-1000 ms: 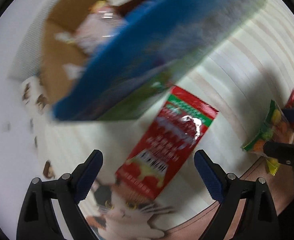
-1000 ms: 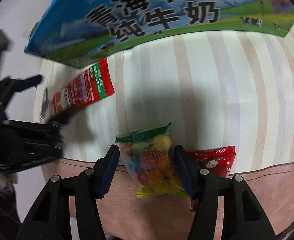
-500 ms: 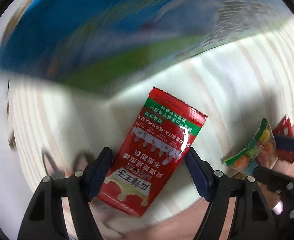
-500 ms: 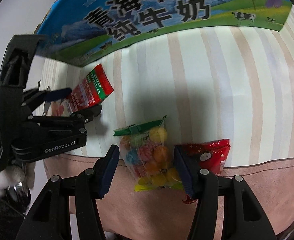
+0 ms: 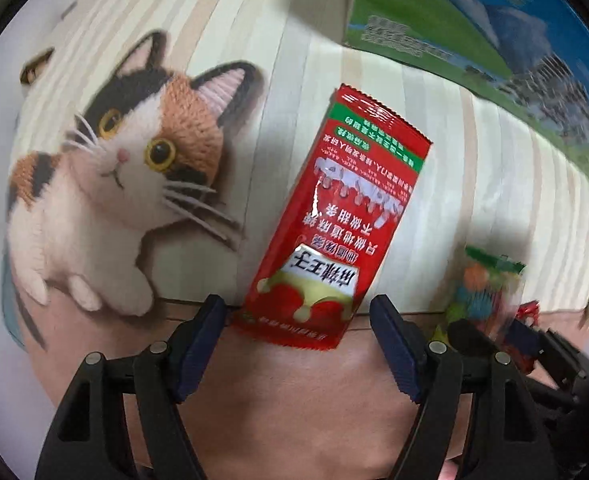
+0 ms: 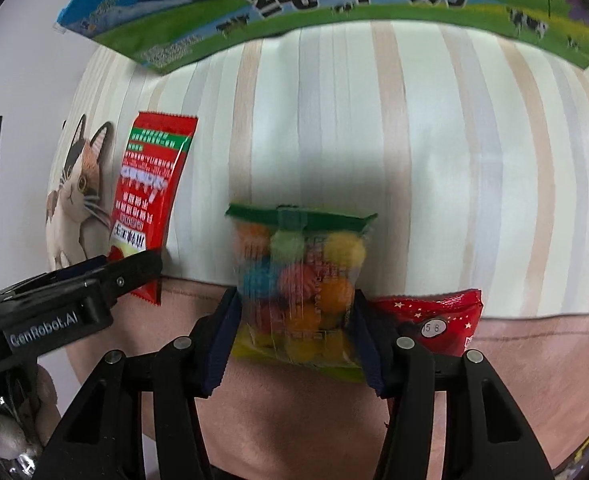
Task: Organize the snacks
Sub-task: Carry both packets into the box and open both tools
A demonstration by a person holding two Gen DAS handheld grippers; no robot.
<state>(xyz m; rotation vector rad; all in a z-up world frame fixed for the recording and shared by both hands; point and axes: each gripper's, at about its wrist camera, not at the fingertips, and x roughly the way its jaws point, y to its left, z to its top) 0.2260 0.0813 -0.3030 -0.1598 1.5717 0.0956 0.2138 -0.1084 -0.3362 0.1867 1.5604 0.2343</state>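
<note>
A long red snack packet lies on the striped cloth; its near end sits between the fingers of my open left gripper. It also shows in the right wrist view. A clear bag of coloured candy balls with a green top lies between the fingers of my right gripper, which stand close at its sides. The bag also shows blurred in the left wrist view. A small red starred packet lies just right of the candy bag.
A blue and green milk carton box stands at the far side of the cloth and also shows in the left wrist view. A cat picture is printed on the cloth left of the red packet. The pink cloth border runs along the near edge.
The left gripper has swung down from the box and come in over the red packet's near end. The right gripper has moved forward around the candy bag.
</note>
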